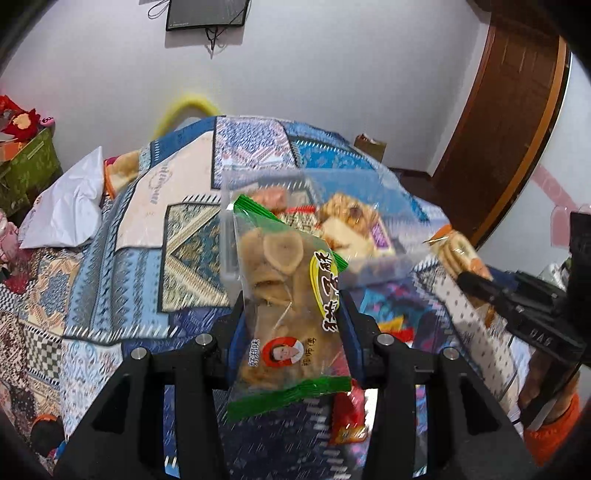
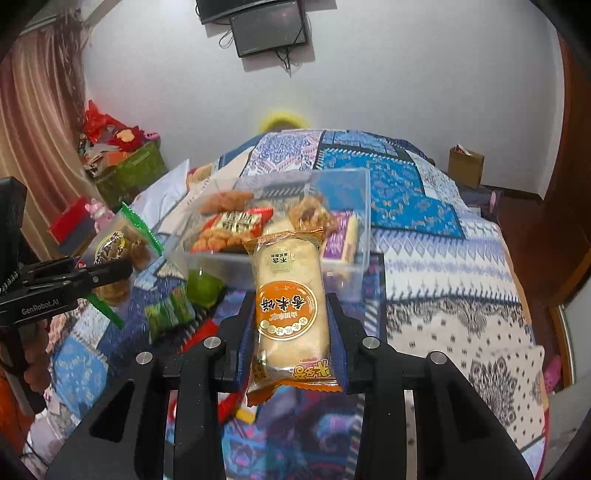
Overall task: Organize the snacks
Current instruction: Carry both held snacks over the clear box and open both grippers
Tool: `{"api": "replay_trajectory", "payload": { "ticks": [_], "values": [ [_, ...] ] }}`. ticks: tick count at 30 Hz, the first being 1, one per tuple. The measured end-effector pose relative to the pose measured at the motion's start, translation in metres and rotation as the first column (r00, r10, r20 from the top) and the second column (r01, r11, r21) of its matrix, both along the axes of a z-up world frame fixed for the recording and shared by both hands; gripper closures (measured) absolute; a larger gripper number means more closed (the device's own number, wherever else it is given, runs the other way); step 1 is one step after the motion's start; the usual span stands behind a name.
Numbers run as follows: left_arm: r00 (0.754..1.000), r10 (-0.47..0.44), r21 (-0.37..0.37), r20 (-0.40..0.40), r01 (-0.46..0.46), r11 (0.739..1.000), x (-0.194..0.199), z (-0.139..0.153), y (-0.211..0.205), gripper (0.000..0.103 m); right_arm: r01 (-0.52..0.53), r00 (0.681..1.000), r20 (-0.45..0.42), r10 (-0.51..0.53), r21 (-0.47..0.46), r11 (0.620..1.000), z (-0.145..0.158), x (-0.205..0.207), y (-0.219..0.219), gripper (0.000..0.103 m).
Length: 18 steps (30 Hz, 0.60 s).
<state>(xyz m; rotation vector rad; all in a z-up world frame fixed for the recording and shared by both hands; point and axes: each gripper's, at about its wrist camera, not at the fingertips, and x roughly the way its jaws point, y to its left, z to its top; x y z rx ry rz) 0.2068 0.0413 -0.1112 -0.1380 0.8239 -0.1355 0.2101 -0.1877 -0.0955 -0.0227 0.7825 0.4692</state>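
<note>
Left gripper (image 1: 291, 317): black plastic frame, blue pads, jaws pinched on the green-edged packet (image 1: 286, 291). Clear glossy film, crimped green end seals, yellow oval label, flat round tan biscuits inside. Packet stands roughly upright between the fingers, top end tilted left, held up off the bed. From the right wrist view the same packet (image 2: 118, 254) sits at far left, clamped in that gripper (image 2: 107, 275).

Clear plastic bin (image 1: 231, 266) lies just beyond the packet on the patterned quilt (image 1: 103, 280): rigid, rectangular, see-through walls. Inside: a red packet (image 2: 232, 225) of crunchy orange bits, golden fried pieces, a purple-labelled bar (image 2: 341, 238). Quilt is blue, white and tan patchwork, soft and rumpled. A white pillow (image 1: 70, 206) lies at the left on it.

Loose on the quilt between the grippers, right wrist view: green wrapped snacks (image 2: 170, 312), one round and glossy, one crinkled.

Right gripper (image 2: 291, 328): same black frame and blue pads, jaws closed on the orange-edged packet (image 2: 290, 306). Oblong, clear film over a pale puffy rice cake, round orange label, crimped orange ends. Held lengthwise along the fingers, far end reaching the bin's near wall in frame; contact with it unclear. Left wrist view shows it (image 1: 456, 251) at right, gripped by that gripper (image 1: 476, 282), just beside the bin's right end.

Wall is plain white, a dark screen (image 2: 271, 31) mounted high.
</note>
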Motion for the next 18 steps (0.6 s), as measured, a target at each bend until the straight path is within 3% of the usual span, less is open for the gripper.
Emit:
{"api": "replay_trajectory", "payload": {
  "ticks": [10,18],
  "values": [
    [0.999,-0.010,-0.015,0.047,0.010,1.000,0.049,0.017,-0.012,0.058,0.019,0.999,0.038,-0.019,0.002,1.000,0.011,0.043,0.007,0.071],
    [0.999,-0.031,-0.055,0.033,0.032,0.998,0.094,0.011,-0.025,0.058,0.033,0.998,0.055,-0.033,-0.003,0.999,0.012,0.076,0.013,0.071]
  ]
}}
